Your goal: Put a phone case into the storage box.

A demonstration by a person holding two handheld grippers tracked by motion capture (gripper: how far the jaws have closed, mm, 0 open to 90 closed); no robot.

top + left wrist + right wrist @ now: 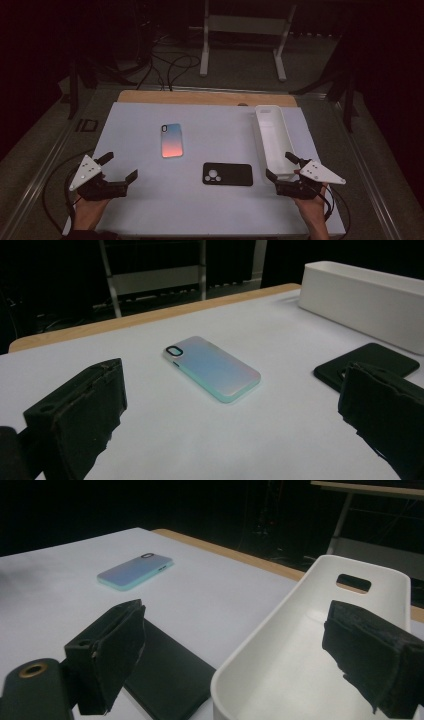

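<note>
The left claw hovers released at the near left of the table, jaws spread wide with nothing between them. The right claw is likewise released at the near right, its jaws straddling the near end of the white tray. Between the two claws, just left of the right one, lies a black phone case. Farther out, ahead and right of the left claw, lies the pastel phone case, flat, camera cutout away.
</note>
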